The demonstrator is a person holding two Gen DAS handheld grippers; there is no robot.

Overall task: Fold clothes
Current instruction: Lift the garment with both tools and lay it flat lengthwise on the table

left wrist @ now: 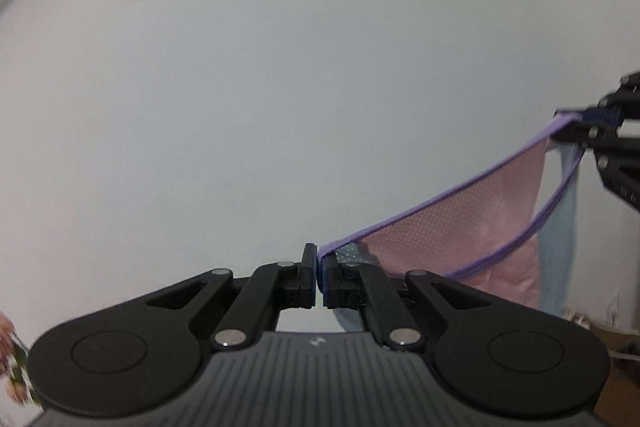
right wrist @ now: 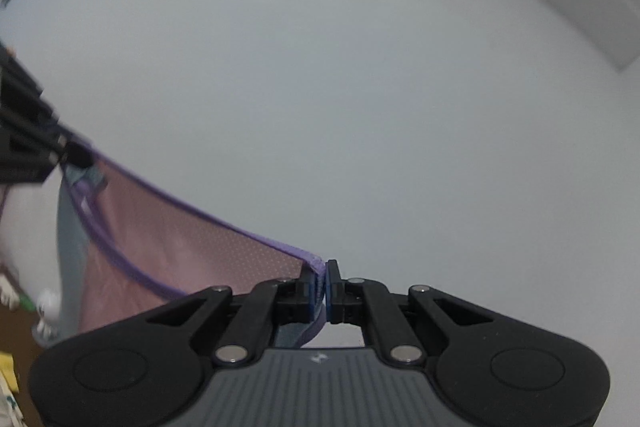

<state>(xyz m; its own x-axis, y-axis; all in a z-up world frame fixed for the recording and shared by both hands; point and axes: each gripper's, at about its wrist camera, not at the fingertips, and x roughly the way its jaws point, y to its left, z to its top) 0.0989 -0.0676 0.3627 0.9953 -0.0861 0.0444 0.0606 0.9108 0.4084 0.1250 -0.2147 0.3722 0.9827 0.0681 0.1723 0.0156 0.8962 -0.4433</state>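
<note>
A pink mesh garment [left wrist: 460,227] with purple trim and light blue panels hangs in the air, stretched between both grippers in front of a plain white wall. My left gripper [left wrist: 319,267] is shut on one corner of its purple edge. At the right edge of that view the right gripper [left wrist: 576,125] pinches the other corner. In the right wrist view my right gripper [right wrist: 321,281] is shut on the purple trim, the garment [right wrist: 168,251] sagging leftwards to the left gripper [right wrist: 78,157]. The cloth's lower part is hidden behind the gripper bodies.
A white wall [left wrist: 280,87] fills most of both views. A brown surface with small objects [left wrist: 616,343] shows low at the right of the left wrist view. Floral fabric [left wrist: 12,367] peeks in at its lower left. A white object [right wrist: 48,303] lies low left in the right wrist view.
</note>
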